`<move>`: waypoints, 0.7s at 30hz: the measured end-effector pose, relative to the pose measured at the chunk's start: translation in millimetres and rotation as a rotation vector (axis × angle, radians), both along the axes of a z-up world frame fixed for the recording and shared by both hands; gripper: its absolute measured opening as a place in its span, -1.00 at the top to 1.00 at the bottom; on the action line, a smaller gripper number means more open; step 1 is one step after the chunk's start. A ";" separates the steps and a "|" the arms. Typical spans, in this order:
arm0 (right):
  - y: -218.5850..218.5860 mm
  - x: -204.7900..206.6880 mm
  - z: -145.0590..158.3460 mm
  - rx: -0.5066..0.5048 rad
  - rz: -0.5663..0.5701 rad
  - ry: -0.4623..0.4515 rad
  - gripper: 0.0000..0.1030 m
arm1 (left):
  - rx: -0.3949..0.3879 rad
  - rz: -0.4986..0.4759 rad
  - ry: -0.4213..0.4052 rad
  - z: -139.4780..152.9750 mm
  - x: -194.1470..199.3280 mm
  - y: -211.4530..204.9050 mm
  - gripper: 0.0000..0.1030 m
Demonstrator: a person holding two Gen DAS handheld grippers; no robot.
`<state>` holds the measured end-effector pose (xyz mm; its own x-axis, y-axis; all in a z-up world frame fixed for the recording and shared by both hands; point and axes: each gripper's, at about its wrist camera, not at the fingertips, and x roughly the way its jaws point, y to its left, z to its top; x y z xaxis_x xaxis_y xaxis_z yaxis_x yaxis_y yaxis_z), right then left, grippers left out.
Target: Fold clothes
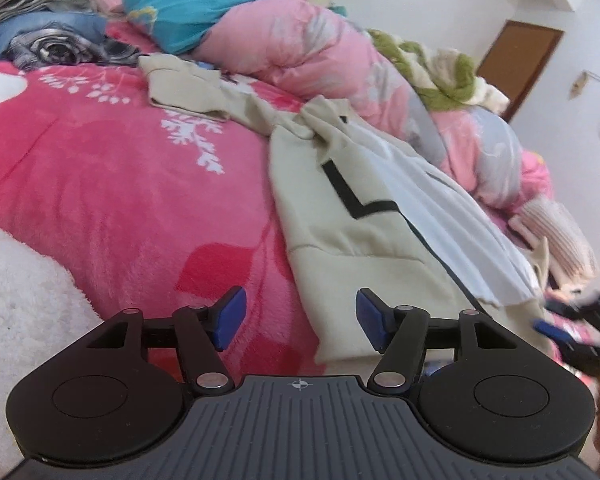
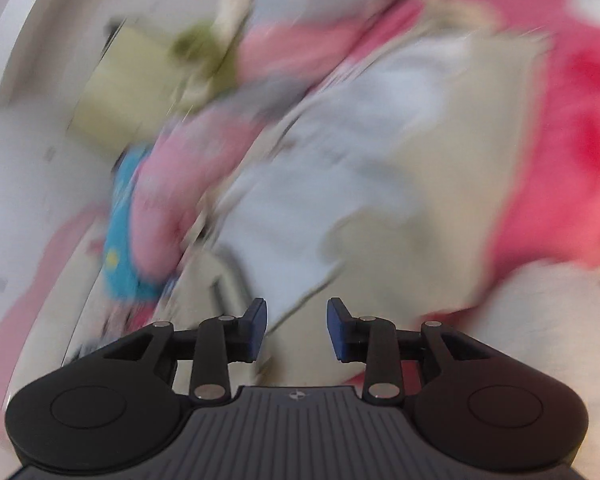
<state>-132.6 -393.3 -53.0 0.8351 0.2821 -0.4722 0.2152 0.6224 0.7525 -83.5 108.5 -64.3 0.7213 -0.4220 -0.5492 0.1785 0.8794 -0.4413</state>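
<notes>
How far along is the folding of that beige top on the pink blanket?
Barely begun. Done: the beige top lies partly doubled over on the pink blanket, one sleeve stretched out. In hand: nothing; the left hand-held gripper and right hand-held gripper are both open and empty. Left: fold it properly, then tackle the heap of clothes at the back.

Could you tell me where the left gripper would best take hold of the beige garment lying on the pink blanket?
Probably the near hem corner of the beige garment, approached low from the left gripper's side. That corner lies flat and free on the pink blanket, just ahead of the open jaws.
</notes>
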 end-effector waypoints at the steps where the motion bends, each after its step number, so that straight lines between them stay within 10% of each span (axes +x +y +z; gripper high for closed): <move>1: 10.0 13.8 -1.3 -0.002 0.054 0.004 0.30 | 0.008 -0.012 -0.001 -0.2 -1.4 -2.3 -0.19; 16: 57.1 88.0 -27.8 0.033 0.254 0.139 0.32 | 0.224 -0.249 -0.038 -14.3 -7.5 -50.9 -0.30; 21: 66.1 90.1 -25.4 0.004 0.263 0.130 0.86 | 0.205 -0.252 -0.046 -18.2 -3.1 -50.0 -0.23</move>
<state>-42.6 -327.2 -78.4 0.6655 0.4830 -0.5691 0.1413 0.6670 0.7315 -86.6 58.5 -82.5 0.6339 -0.4745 -0.6107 0.4175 0.8747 -0.2461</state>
